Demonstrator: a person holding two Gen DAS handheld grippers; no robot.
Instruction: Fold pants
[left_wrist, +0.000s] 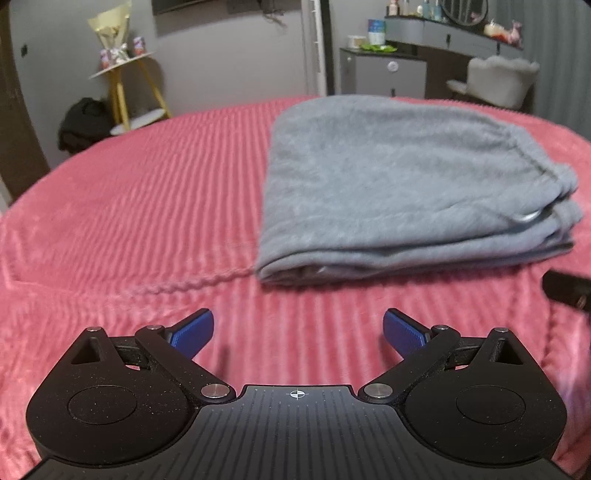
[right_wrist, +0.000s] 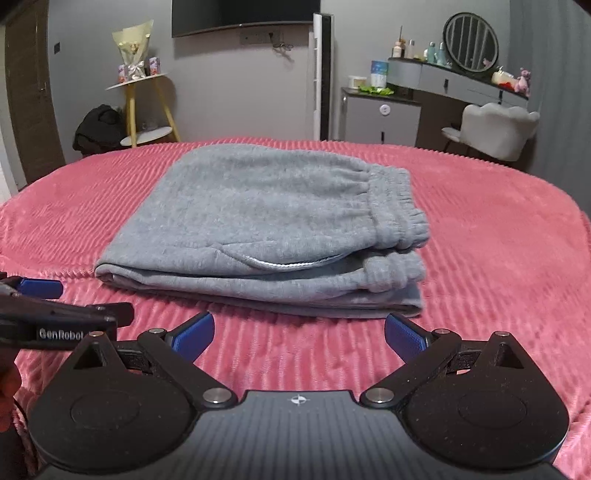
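Grey sweatpants (left_wrist: 399, 184) lie folded in a flat stack on the pink ribbed bedspread (left_wrist: 129, 206). In the right wrist view the pants (right_wrist: 266, 225) show their elastic waistband on the right. My left gripper (left_wrist: 298, 326) is open and empty, just short of the pants' near left corner. My right gripper (right_wrist: 299, 330) is open and empty, in front of the pants' near edge. The left gripper also shows at the left edge of the right wrist view (right_wrist: 40, 291).
Beyond the bed stand a yellow-legged side table (right_wrist: 147, 107) with a bouquet, a black bag (right_wrist: 98, 127) on the floor, a grey cabinet (right_wrist: 380, 118), a dresser with a round mirror (right_wrist: 469, 40) and a white chair (right_wrist: 498, 125).
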